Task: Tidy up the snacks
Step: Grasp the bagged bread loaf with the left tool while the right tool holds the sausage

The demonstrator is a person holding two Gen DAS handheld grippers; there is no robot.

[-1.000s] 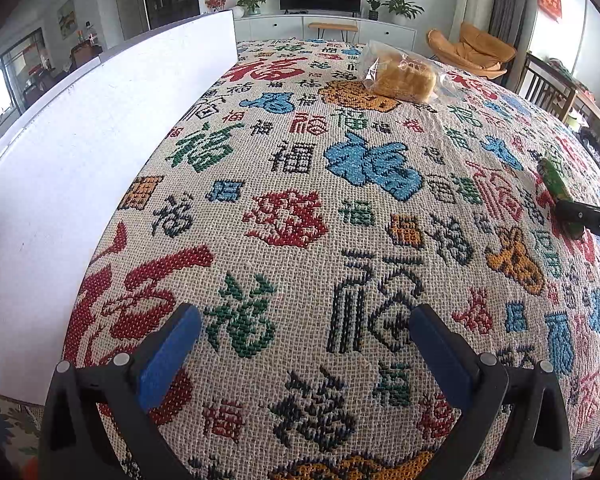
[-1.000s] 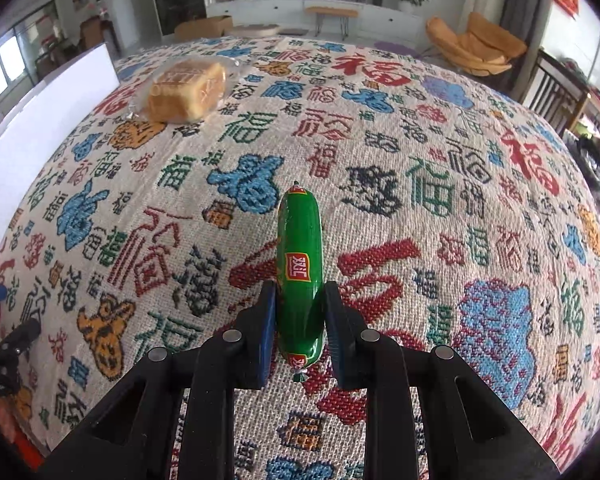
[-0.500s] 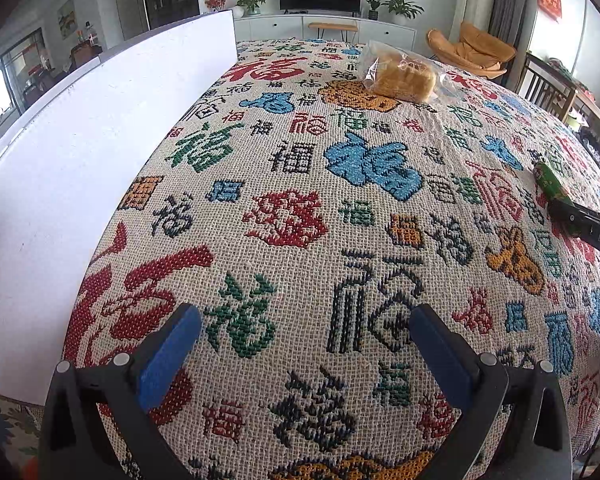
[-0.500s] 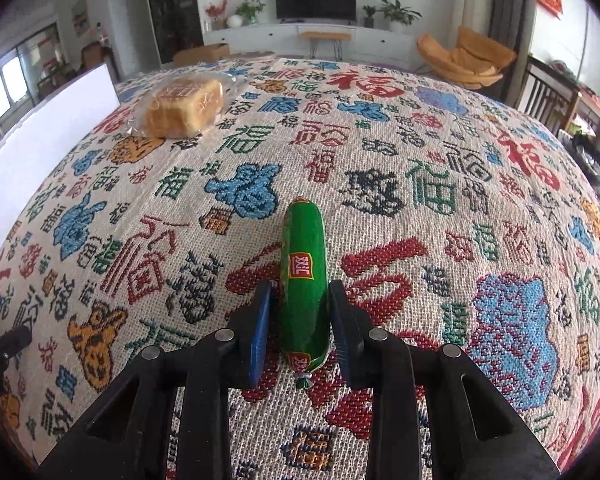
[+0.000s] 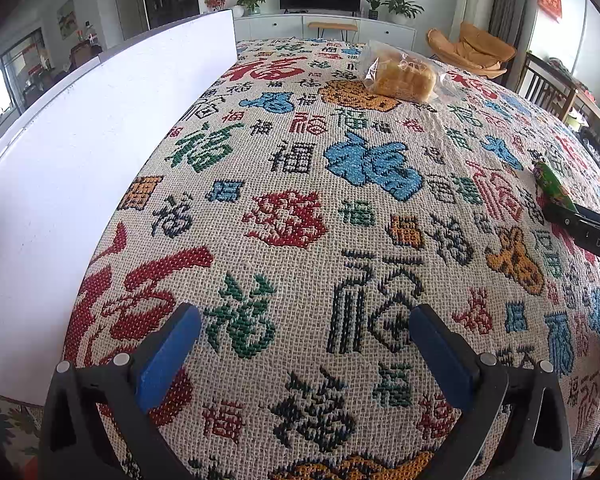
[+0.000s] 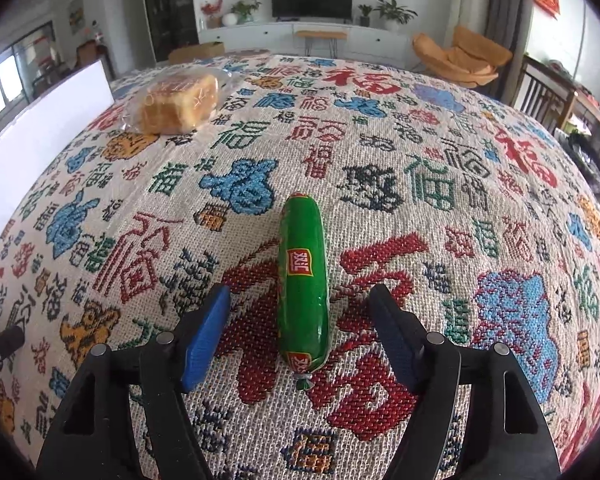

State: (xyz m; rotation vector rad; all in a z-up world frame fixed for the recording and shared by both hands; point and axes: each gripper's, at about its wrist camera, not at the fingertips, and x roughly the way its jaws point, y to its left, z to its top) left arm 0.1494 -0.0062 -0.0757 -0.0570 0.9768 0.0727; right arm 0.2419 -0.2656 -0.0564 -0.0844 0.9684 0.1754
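Right wrist view: right gripper (image 6: 300, 312) has just been opening, jaws now spread wide with clear gaps on both sides of the green sausage (image 6: 302, 280). Sausage lies flat on the woven cloth of the counter (image 6: 480, 160), between the blue pads but touching neither, long axis pointing away from the camera, clipped end nearest. 1 second ago the pads were clamped on it; now it rests on its own, so this reads as a release and the placement of this snack looks done. It sits in about the same spot on the red character as before, so it was let go in place, not dropped from height.

Bagged bread (image 6: 176, 106) sits well apart toward the far left part of the counter, near the end of the white board (image 6: 40, 140) that runs along the left edge.

Left wrist view: left gripper (image 5: 300, 344) is wide open, nothing between its pads, hovering over bare cloth near the near left corner, unchanged from a second ago. Sausage (image 5: 553, 190) and the right gripper's tip show at the right edge.

Likely next: back the right gripper off without nudging the sausage, which could roll. 2 snacks visible and well apart; whether they should be grouped I can't tell.
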